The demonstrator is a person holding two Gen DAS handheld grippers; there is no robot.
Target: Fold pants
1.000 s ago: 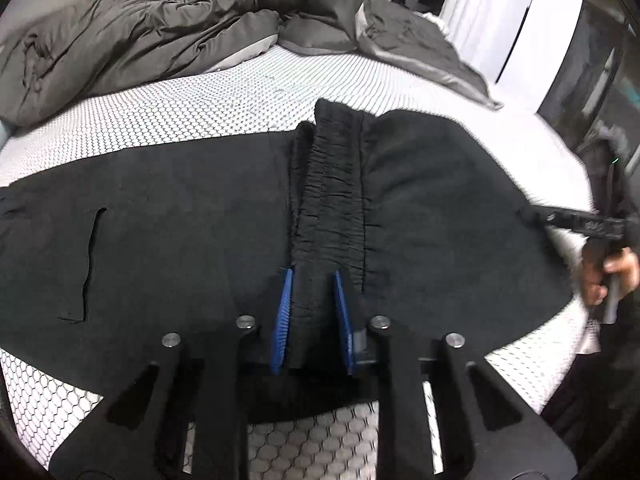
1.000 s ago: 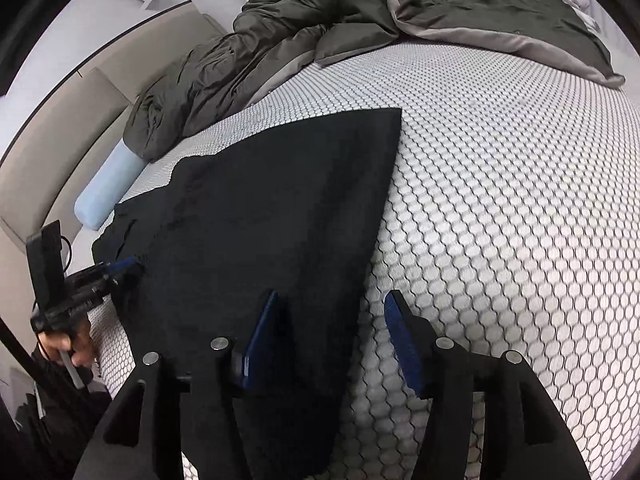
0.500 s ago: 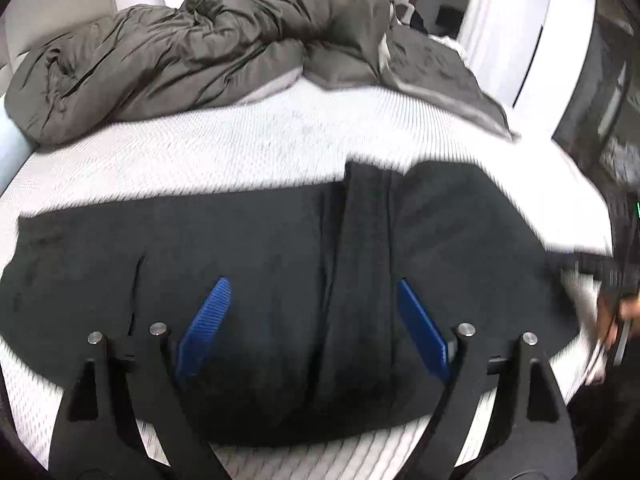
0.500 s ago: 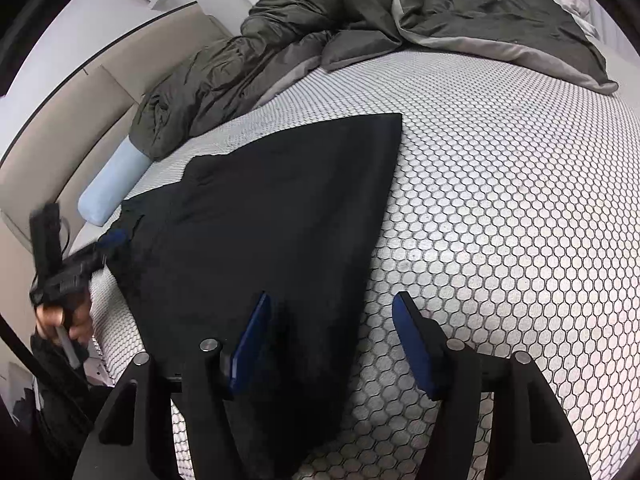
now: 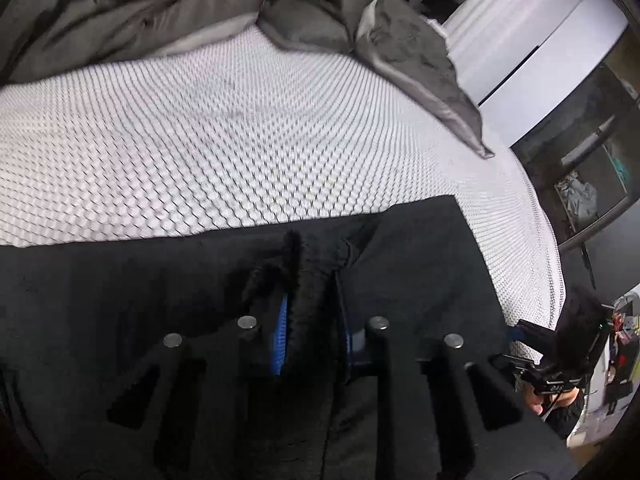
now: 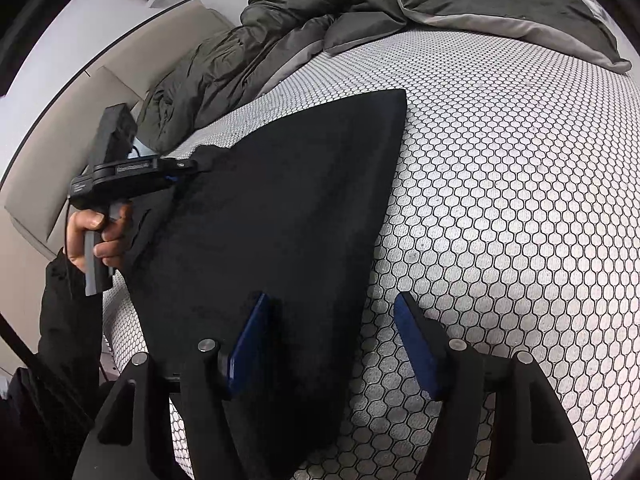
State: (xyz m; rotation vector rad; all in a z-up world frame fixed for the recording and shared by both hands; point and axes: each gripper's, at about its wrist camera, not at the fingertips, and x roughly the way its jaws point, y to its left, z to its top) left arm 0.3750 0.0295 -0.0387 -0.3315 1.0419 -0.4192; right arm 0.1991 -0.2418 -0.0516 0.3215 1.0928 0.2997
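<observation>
Black pants [image 5: 420,256] lie flat on the white honeycomb-patterned sheet [image 5: 240,140]. My left gripper [image 5: 311,300] sits near their far edge, and its jaws are closing with a bunched ridge of the black fabric pinched between the blue pads. From the right wrist view the left gripper [image 6: 188,166] is at the pants' far left corner, held by a hand [image 6: 100,232]. My right gripper [image 6: 331,300] stands open astride the pants' [image 6: 288,180] near right edge, left finger over cloth, right finger over bare sheet. It also shows at the right in the left wrist view [image 5: 520,332].
A rumpled grey duvet [image 6: 320,20] is heaped across the back of the bed. A beige headboard [image 6: 60,140] runs along the left. White wardrobe doors [image 5: 540,60] and dark shelving [image 5: 592,184] stand beyond the bed's right edge.
My left gripper let go of the gathered waistband, opened wide, travelled across the pants toward their far edge and closed on a bunch of fabric. The right gripper widened slightly and stayed in place.
</observation>
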